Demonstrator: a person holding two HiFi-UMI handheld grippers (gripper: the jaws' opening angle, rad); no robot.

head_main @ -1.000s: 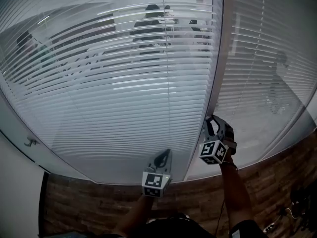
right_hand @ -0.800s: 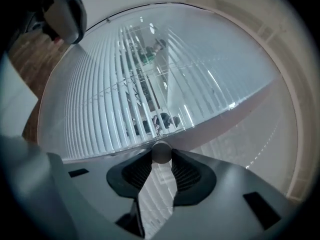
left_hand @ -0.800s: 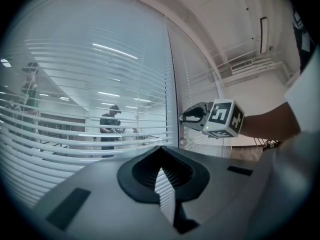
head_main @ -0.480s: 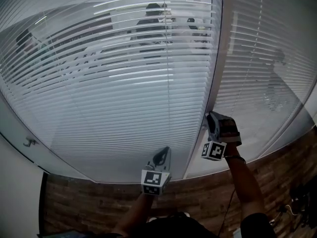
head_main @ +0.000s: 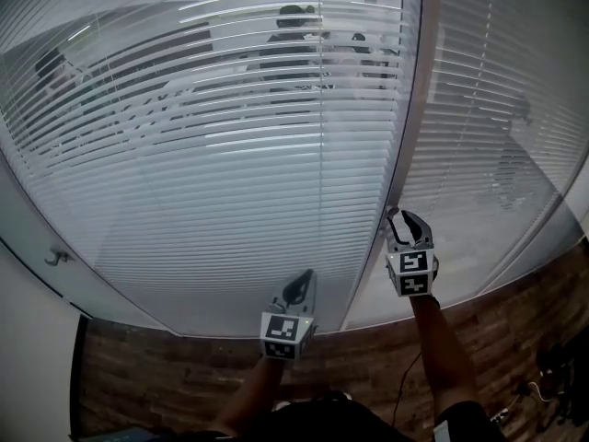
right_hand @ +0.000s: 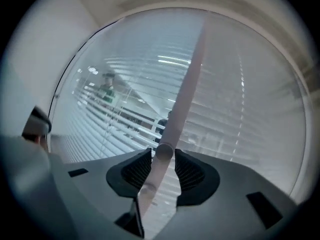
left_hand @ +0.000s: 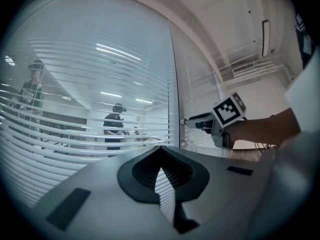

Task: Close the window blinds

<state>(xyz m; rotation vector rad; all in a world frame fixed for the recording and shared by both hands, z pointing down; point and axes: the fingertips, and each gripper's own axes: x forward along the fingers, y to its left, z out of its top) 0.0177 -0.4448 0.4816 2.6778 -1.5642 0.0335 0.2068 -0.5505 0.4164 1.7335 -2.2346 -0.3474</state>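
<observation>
White slatted blinds (head_main: pixel 230 155) cover the window, and their slats are tilted enough that the room behind shows through. A pale tilt wand (right_hand: pixel 185 89) hangs by the mullion (head_main: pixel 414 90). My right gripper (head_main: pixel 403 215) points level at it, and in the right gripper view (right_hand: pixel 162 156) its pads clamp the wand's lower end. The left gripper view shows that gripper (left_hand: pixel 187 121) reaching to the blind's edge. My left gripper (head_main: pixel 302 282) sits lower and to the left, pointing at the blinds with its jaws shut on nothing (left_hand: pixel 161 156).
A second blind (head_main: pixel 497 109) covers the pane to the right. People (head_main: pixel 290 44) stand behind the glass. Brick-patterned flooring (head_main: pixel 166 376) lies below the window, and a small hook (head_main: pixel 57 261) sticks out of the wall at left.
The right gripper has rolled about its own line while staying on the wand, so its marker cube now sits squarer to the camera. The left gripper has stayed in place.
</observation>
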